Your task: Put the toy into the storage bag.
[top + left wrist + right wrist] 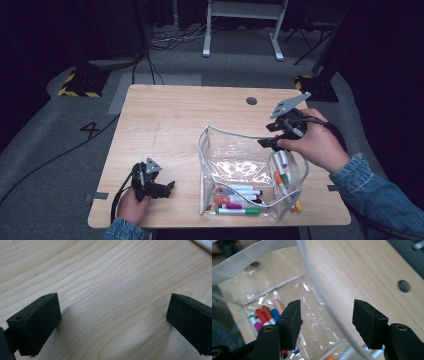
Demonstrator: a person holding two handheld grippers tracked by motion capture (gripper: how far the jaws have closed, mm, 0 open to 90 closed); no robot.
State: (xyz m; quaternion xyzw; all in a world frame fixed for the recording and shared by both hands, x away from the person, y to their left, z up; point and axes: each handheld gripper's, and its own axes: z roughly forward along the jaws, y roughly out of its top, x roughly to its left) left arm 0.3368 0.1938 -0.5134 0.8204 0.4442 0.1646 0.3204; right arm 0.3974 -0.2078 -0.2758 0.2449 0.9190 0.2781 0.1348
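A clear plastic pouch (235, 165) stands open on the wooden table (175, 115), with several coloured markers (240, 199) lying in its bottom. My right gripper (266, 135) hovers over the pouch's far right rim, jaws open. In the right gripper view that gripper (325, 317) looks down past the pouch's curved clear rim (317, 287), which crosses the gap between the jaws untouched, onto markers (265, 315) below. My left gripper (170, 187) rests near the table's front left, and in the left gripper view it (113, 312) is open over bare wood.
A round hole (251, 100) sits in the table's far right part. A few markers (282, 175) lean along the pouch's right side. The white zipper band (249, 260) edges the pouch mouth. Beyond the table are floor cables and a white stand (242, 20).
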